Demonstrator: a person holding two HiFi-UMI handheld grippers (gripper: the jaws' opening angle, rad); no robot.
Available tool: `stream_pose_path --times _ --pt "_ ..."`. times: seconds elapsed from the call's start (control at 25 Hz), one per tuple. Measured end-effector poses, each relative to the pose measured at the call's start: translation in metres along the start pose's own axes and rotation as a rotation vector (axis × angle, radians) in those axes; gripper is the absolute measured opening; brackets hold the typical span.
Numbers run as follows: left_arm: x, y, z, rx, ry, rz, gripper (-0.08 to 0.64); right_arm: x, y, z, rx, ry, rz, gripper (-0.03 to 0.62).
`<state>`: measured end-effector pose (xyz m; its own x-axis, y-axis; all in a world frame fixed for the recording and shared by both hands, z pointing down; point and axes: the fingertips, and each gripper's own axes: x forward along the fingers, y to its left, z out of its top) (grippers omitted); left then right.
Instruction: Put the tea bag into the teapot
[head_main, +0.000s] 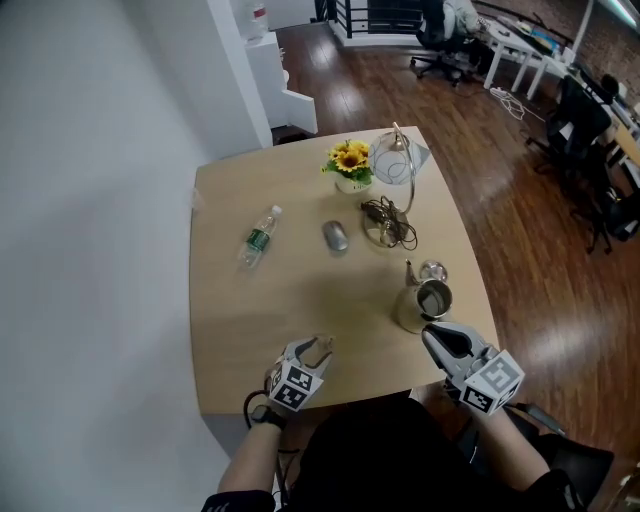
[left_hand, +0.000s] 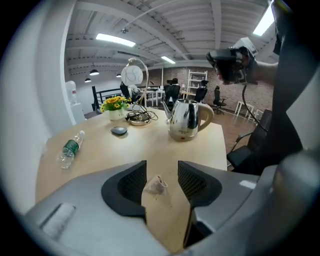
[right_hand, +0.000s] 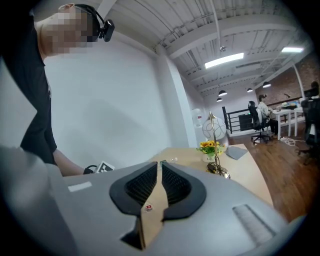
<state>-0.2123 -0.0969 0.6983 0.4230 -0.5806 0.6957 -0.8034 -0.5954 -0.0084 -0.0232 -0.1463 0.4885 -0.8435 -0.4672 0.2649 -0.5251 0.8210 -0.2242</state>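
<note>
The fingers (left_hand: 131, 183) of the left gripper (left_hand: 162, 168) are spread. A small beige paper tea bag (left_hand: 158, 185) lies between them on the pale wooden desk (left_hand: 150, 147); whether either finger touches it cannot be told. The fingers (right_hand: 142, 185) of the right gripper (right_hand: 159, 168) are pressed almost together, with nothing seen clamped. The tea bag is placed left of the shiny steel teapot (head_main: 424, 302), nearer the person. The right gripper is held just beside the teapot.

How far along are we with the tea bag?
Done: the teapot looks open, its lid beside it. In hand: the left gripper, jaws open, straddles the tea bag on the table, not yet clamped; the right gripper, jaws together, hovers near the teapot. Left: grasp, carry, drop in.
</note>
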Motion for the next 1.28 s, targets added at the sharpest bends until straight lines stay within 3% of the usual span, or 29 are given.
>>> stream_pose_path --times 0.24,0.48,0.72,0.84,0.96,1.12,1.28 --pt "0.042 0.001 -0.028 0.005 0.128 0.006 0.178 0.003 -0.010 -0.001 0.006 0.007 0.014 0.038" --pt "0.071 0.007 -0.050 0.038 0.241 0.038 0.119 -0.008 -0.028 -0.002 0.034 0.001 -0.005 0.037" --pt "0.077 0.010 -0.064 0.048 0.305 0.068 0.008 -0.027 -0.050 -0.008 0.061 -0.004 -0.043 0.038" --pt "0.071 0.014 -0.053 0.039 0.273 0.095 0.000 -0.032 -0.058 -0.007 0.075 -0.015 -0.051 0.037" --pt "0.057 0.018 -0.016 0.029 0.181 0.128 0.000 -0.037 -0.066 -0.003 0.070 -0.029 -0.056 0.037" --pt "0.034 0.018 0.071 0.080 -0.015 0.158 0.000 -0.042 -0.081 0.008 0.064 -0.056 -0.076 0.038" --pt "0.026 -0.003 0.163 0.168 -0.189 0.119 0.000 -0.052 -0.092 0.017 0.060 -0.082 -0.092 0.037"
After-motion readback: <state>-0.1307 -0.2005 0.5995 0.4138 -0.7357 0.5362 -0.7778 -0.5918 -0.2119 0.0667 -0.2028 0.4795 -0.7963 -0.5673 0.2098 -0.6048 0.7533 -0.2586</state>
